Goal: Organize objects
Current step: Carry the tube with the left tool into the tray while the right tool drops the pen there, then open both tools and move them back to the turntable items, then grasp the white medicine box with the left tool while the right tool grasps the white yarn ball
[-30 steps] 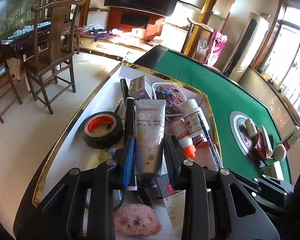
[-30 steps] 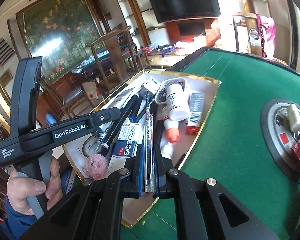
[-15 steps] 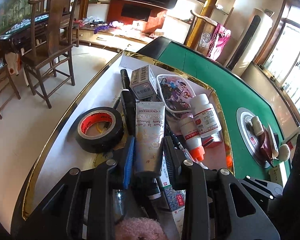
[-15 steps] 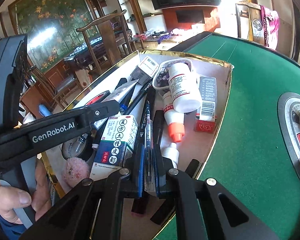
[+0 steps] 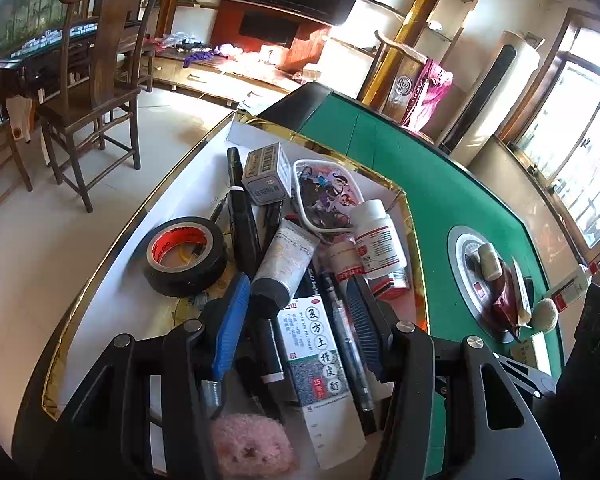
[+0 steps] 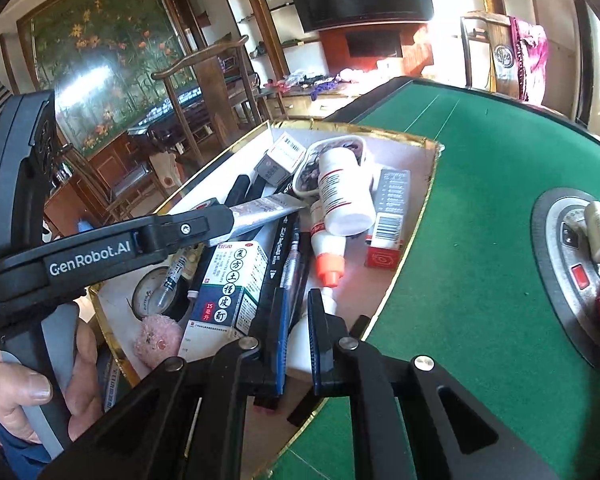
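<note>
My left gripper (image 5: 296, 284) hangs low over a white, gold-rimmed box (image 5: 180, 196) full of small items. Its jaws are opening. A silver cream tube (image 5: 288, 256) lies slanted on the pile, its black cap between the spread pads, which do not press on it. In the right wrist view the left gripper's fingers (image 6: 204, 224) reach in from the left beside the tube (image 6: 268, 208). My right gripper (image 6: 298, 296) stays shut on a clear pen (image 6: 293, 258) that points into the box, near its gold rim (image 6: 420, 224).
The box holds a black tape roll (image 5: 184, 256), a medicine carton (image 5: 316, 344), white bottles (image 5: 380, 240), a printed pouch (image 5: 328, 192), a grey carton (image 5: 266, 178) and a pink plush (image 5: 248, 444). Green felt table (image 5: 420, 184) lies to the right, wooden chair (image 5: 96, 80) to the left.
The left jaws have spread and let go of the cream tube, which now lies tilted on the pile. The right gripper still holds the pen, having dipped nearer the box.
</note>
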The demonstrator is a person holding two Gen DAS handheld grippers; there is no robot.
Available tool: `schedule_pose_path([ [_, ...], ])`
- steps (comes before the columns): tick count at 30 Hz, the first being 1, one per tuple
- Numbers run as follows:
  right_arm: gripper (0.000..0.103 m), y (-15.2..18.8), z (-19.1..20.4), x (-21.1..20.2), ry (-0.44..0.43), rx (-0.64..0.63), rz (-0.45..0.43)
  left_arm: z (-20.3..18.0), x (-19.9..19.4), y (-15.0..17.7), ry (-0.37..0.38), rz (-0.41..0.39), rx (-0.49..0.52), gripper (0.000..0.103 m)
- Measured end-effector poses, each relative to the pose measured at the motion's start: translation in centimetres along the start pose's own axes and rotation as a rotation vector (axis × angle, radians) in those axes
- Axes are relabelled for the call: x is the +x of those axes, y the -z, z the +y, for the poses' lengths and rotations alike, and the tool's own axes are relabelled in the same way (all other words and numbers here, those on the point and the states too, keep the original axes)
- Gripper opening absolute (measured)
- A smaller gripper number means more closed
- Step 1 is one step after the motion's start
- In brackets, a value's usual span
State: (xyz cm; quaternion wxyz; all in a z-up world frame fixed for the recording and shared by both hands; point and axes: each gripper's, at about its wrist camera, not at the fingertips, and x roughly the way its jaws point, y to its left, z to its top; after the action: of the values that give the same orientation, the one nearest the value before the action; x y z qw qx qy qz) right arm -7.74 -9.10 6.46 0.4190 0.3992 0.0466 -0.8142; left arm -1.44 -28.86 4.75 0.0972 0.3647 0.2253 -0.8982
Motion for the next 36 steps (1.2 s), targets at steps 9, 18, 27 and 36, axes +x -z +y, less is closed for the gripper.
schedule_pose_path([
  [9, 0.008, 2.1, -6.5, -10.1, -0.021, 0.128, -0.17, -6.4, -2.4, 1.3, 0.099, 0.012, 0.093, 0.052],
  [18, 0.04, 9.1, -24.0, -20.6, 0.283, 0.493, -0.246, -18.7, 0.6, 5.9, 0.259, 0.162, 0.284, 0.052],
  [27, 0.04, 11.9, -26.3, -15.9, -0.079, 0.685, -0.143, -24.6, 4.1, 9.0, 0.345, 0.306, 0.342, 0.052],
  [36, 0.041, 11.6, -26.2, -18.1, -0.086, 0.653, -0.233, -27.4, 5.5, 9.9, 0.278, 0.331, 0.511, 0.067],
])
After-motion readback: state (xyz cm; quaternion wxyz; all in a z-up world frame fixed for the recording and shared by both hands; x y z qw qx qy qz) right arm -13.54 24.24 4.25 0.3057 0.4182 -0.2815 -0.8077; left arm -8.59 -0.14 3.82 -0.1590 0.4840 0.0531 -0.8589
